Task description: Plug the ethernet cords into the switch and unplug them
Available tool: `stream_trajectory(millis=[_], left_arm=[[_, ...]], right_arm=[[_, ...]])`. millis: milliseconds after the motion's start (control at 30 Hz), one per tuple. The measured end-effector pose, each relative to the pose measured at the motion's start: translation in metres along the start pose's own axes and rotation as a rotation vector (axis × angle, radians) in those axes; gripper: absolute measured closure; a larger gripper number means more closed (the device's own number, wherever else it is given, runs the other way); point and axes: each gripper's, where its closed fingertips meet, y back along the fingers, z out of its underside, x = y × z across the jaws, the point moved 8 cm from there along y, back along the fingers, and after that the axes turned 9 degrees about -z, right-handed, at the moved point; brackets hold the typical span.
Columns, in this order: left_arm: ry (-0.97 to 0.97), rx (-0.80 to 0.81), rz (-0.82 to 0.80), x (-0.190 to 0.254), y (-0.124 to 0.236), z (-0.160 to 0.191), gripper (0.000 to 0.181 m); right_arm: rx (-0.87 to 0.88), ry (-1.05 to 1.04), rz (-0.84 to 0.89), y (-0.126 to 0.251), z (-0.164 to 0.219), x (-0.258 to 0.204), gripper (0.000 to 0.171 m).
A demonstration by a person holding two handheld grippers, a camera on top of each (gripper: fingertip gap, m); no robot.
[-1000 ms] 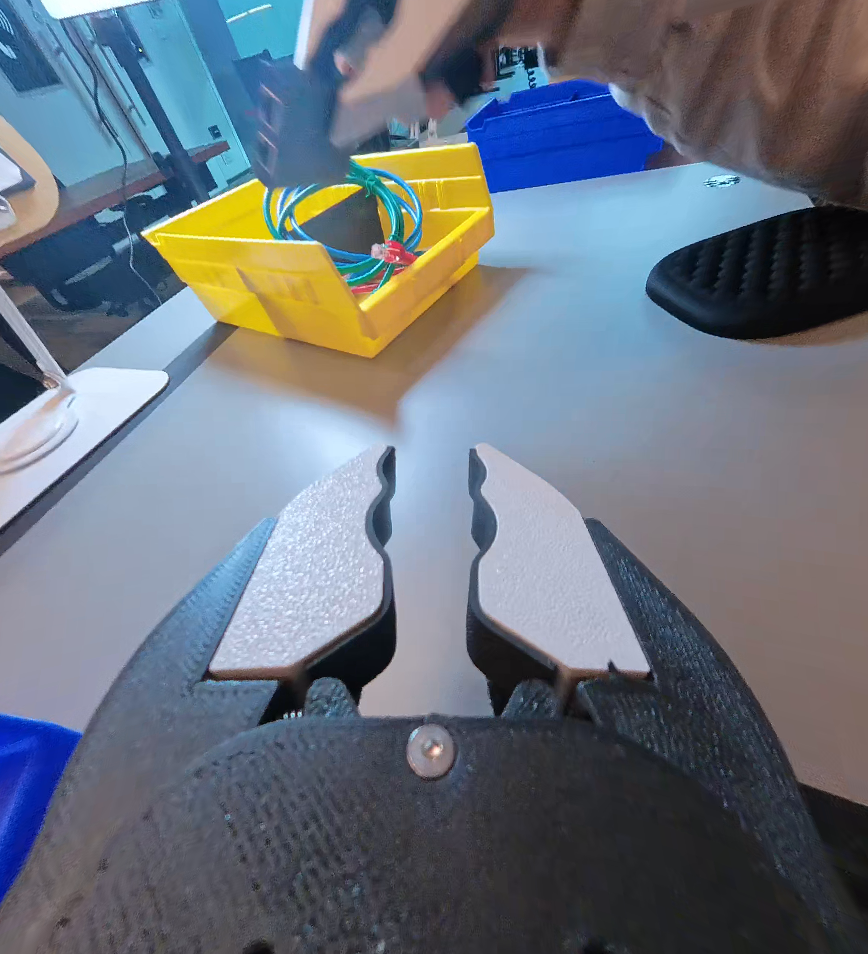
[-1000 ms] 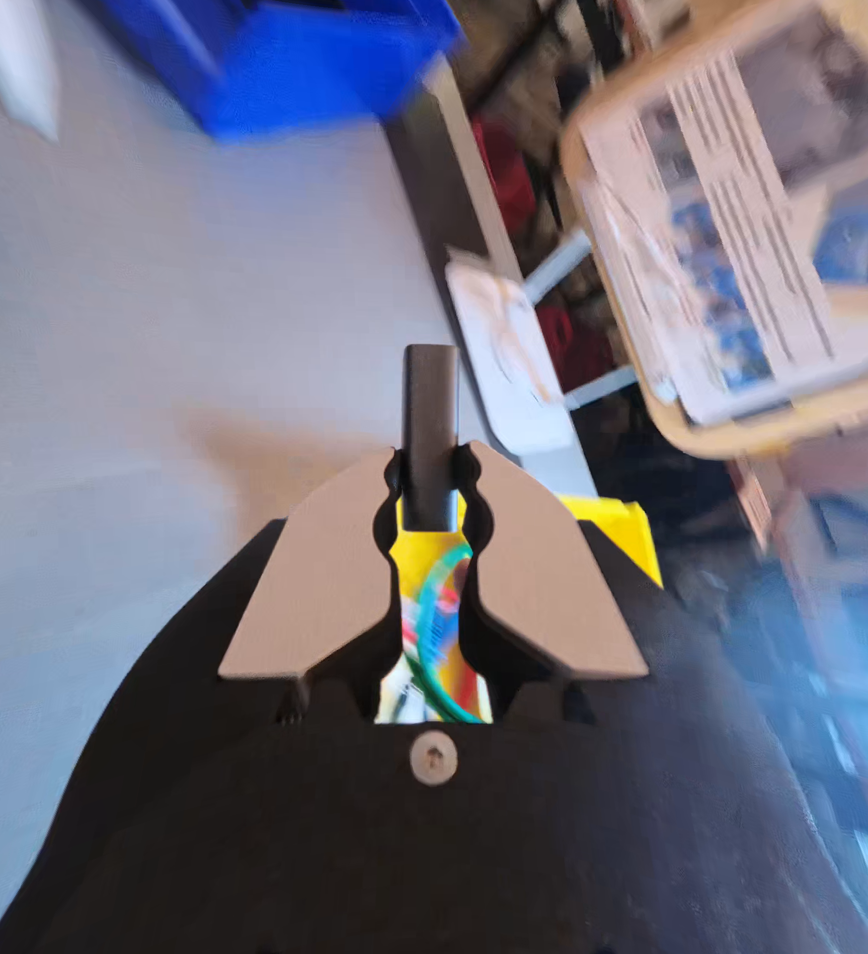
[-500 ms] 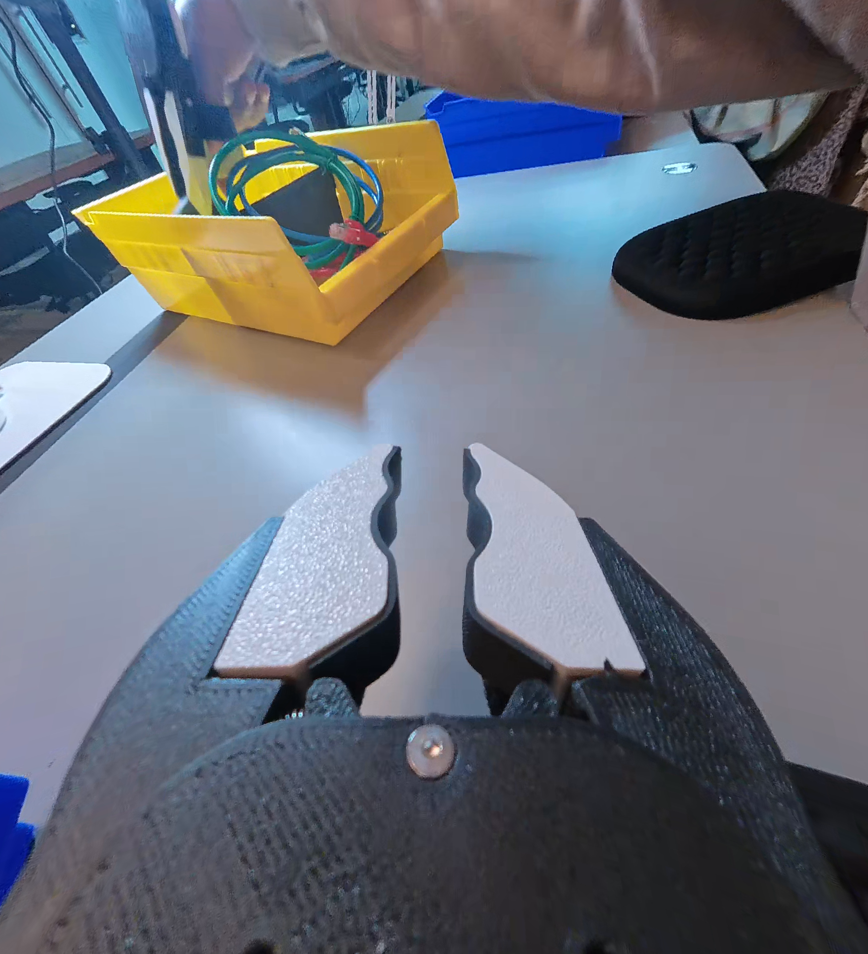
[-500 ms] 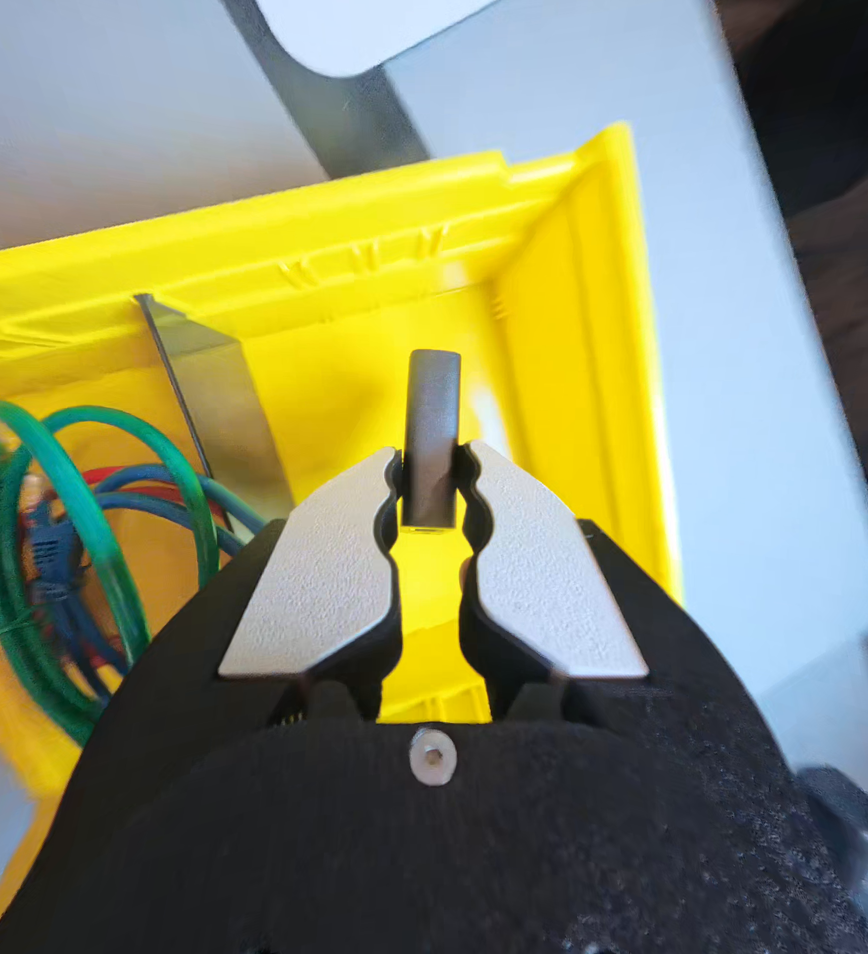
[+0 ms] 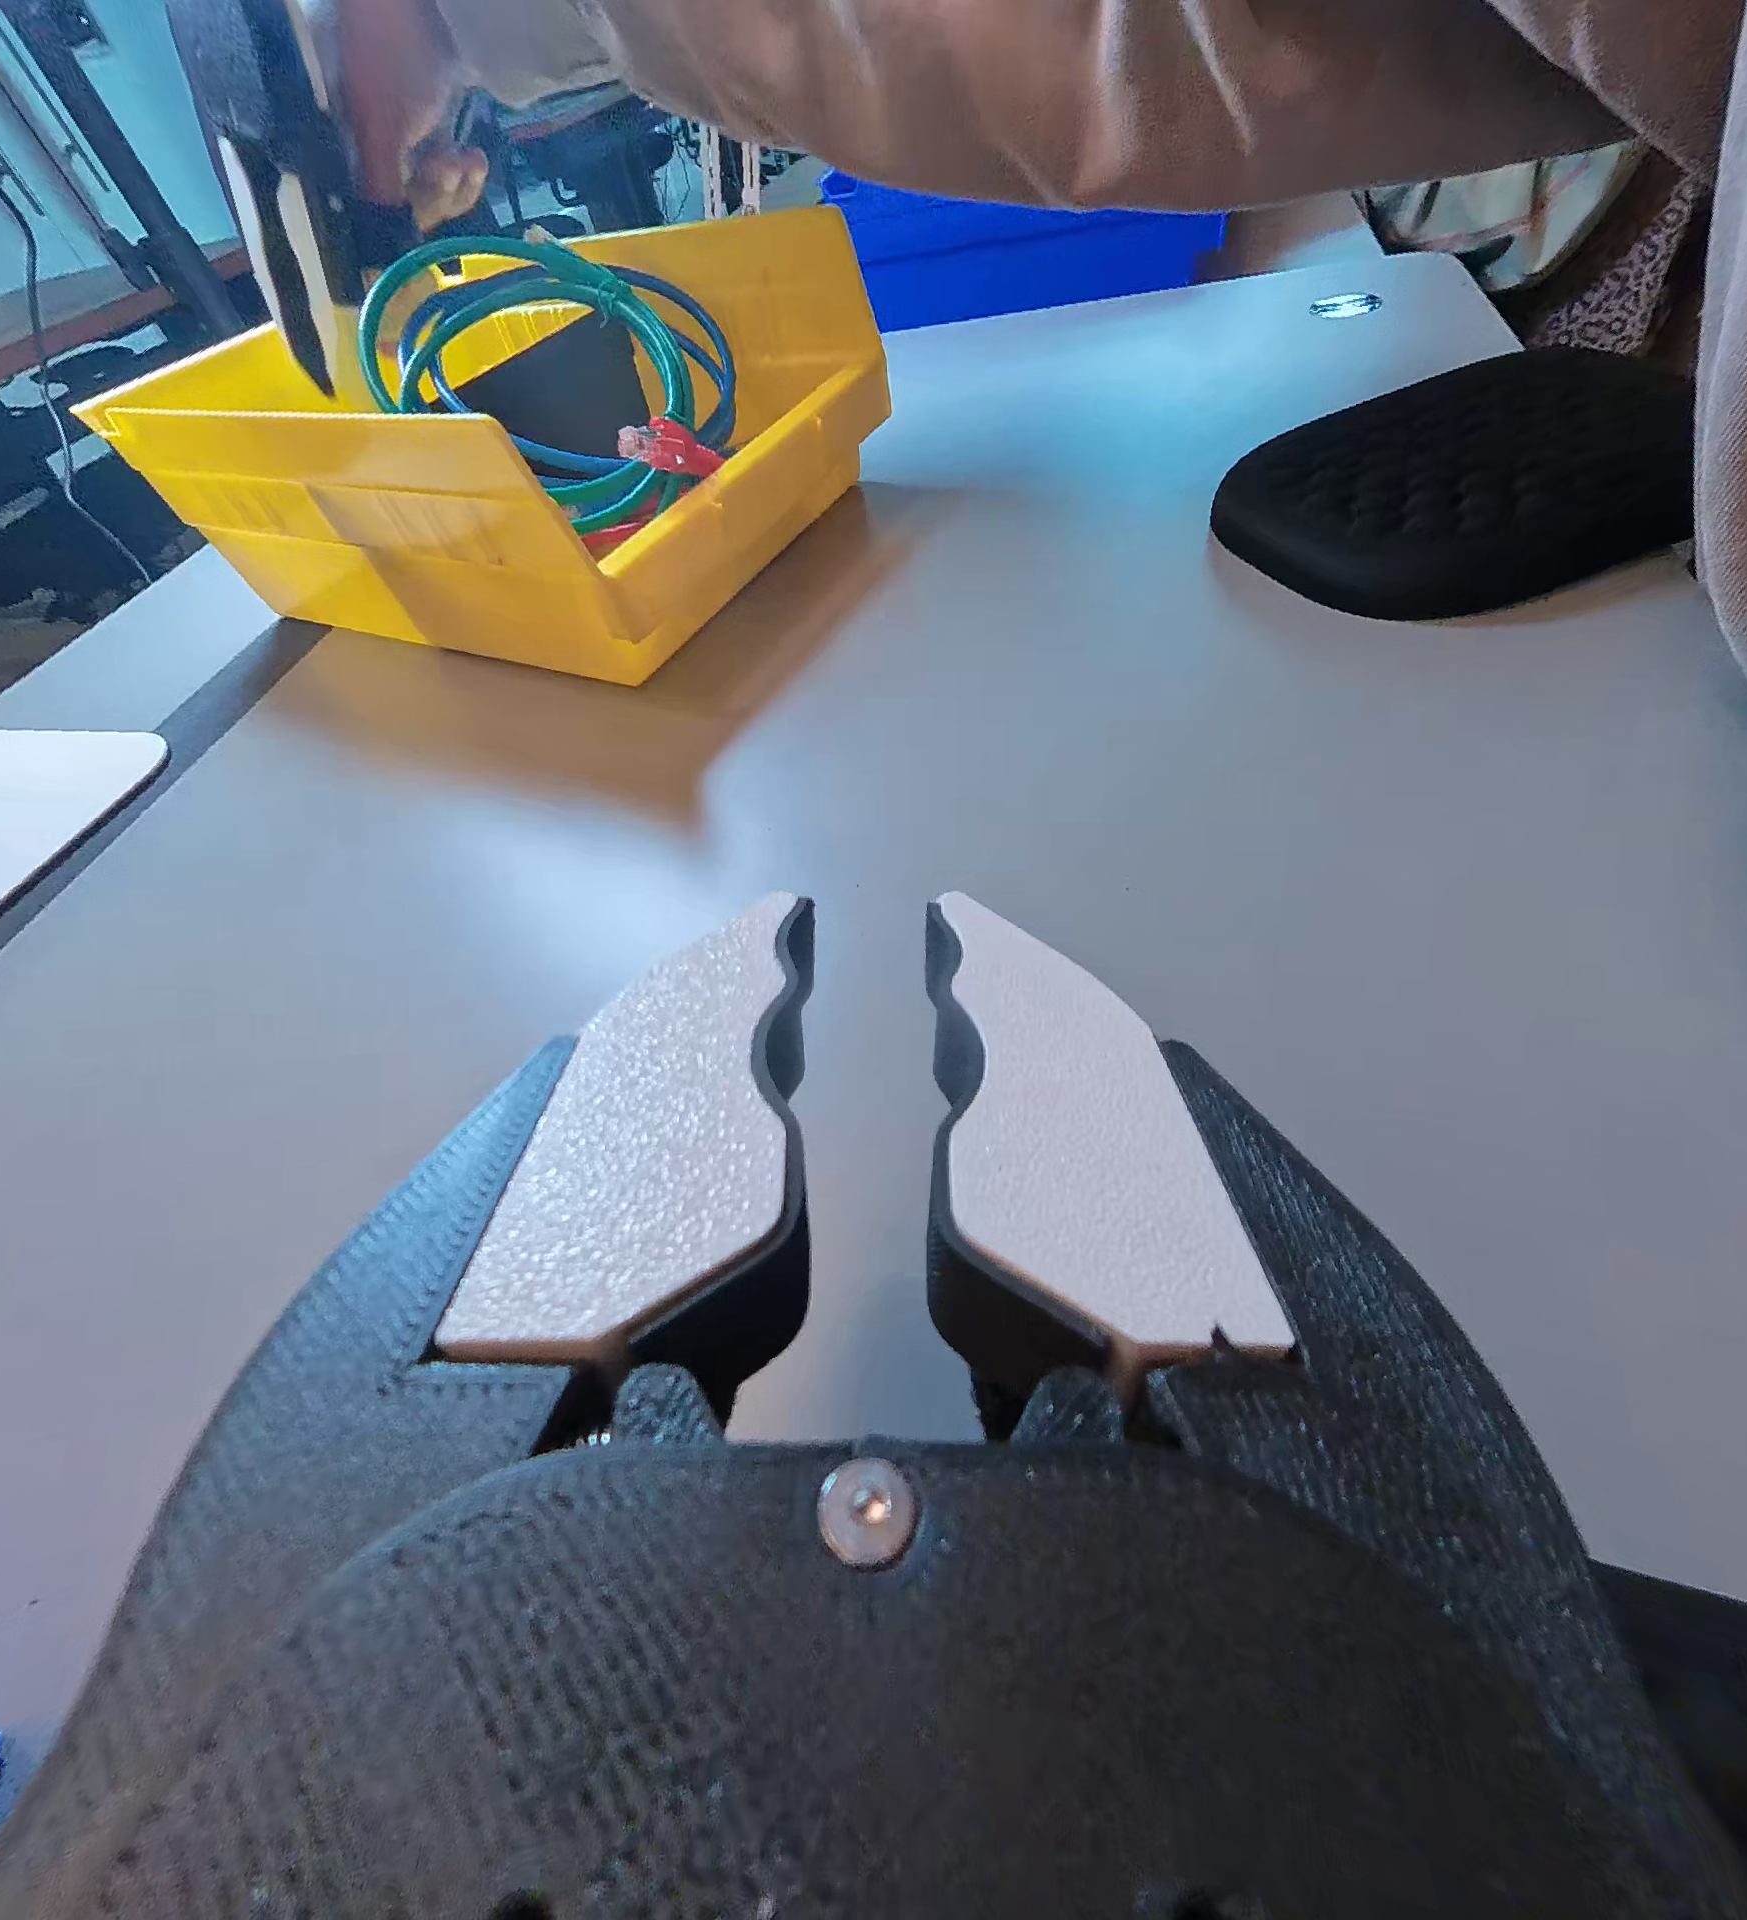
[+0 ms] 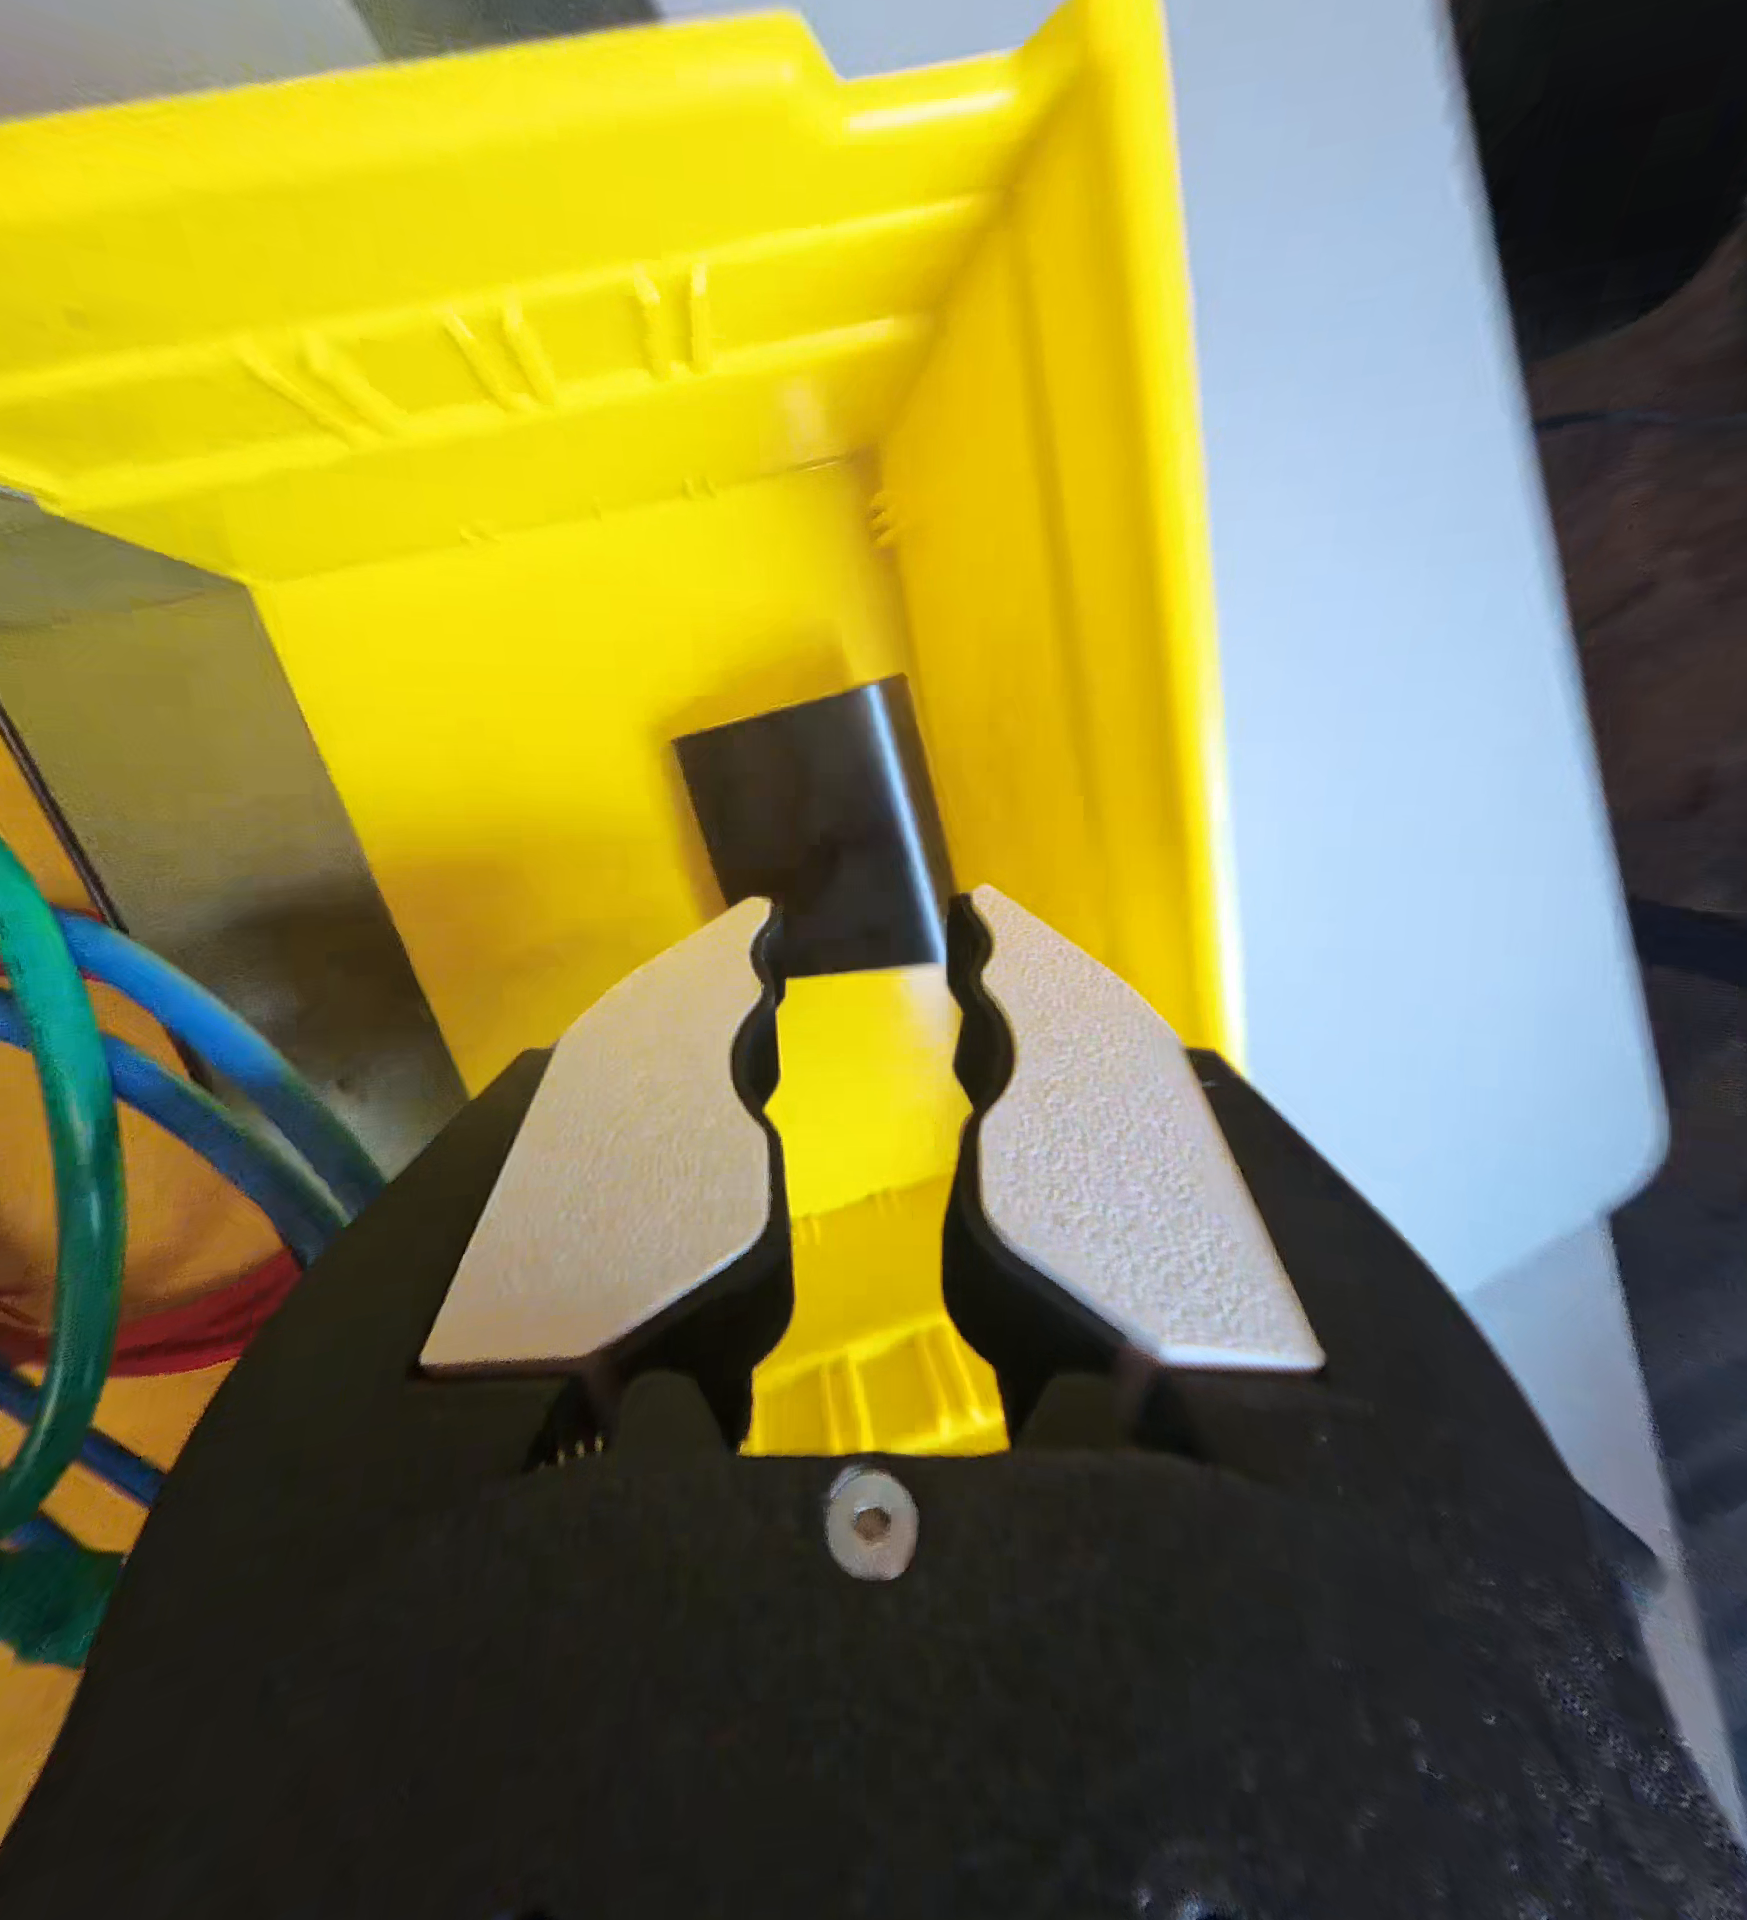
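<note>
A yellow bin (image 5: 453, 540) stands at the table's far left. It holds coiled green, blue and red ethernet cords (image 5: 547, 343), which also show in the right wrist view (image 6: 69, 1039). My right gripper (image 6: 861, 914) points down into the bin's corner (image 6: 1056, 520). Its jaws stand apart and empty. The small black switch (image 6: 817, 821) lies on the bin floor just beyond the fingertips. My left gripper (image 5: 869, 914) hovers low over the grey table (image 5: 1160, 831), jaws slightly apart and empty, well short of the bin.
A grey metal plate (image 6: 173, 779) leans inside the bin beside the cords. A black padded rest (image 5: 1451, 478) lies at the right. Blue bins (image 5: 1004, 249) stand behind. A white lamp base (image 5: 17, 810) sits at the left edge. A person's sleeve (image 5: 1056, 94) crosses overhead. Some 45 centimetres of space lies between my two pairs of fingers.
My right gripper carried the black switch over the bin, lowered into its corner and opened; the switch now lies on the bin floor. The left gripper barely moved.
</note>
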Motion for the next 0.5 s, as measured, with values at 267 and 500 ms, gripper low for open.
stream_trajectory(millis=[267, 500], left_arm=[[-0.062, -0.022, -0.119, -0.010, 0.014, -0.008, 0.156], [-0.230, -0.162, -0.417, -0.053, 0.067, -0.022, 0.146]], right_arm=[[0.423, 0.130, 0.355, 0.104, 0.006, -0.095, 0.139], [0.444, 0.215, 0.305, 0.073, 0.057, -0.259, 0.139]])
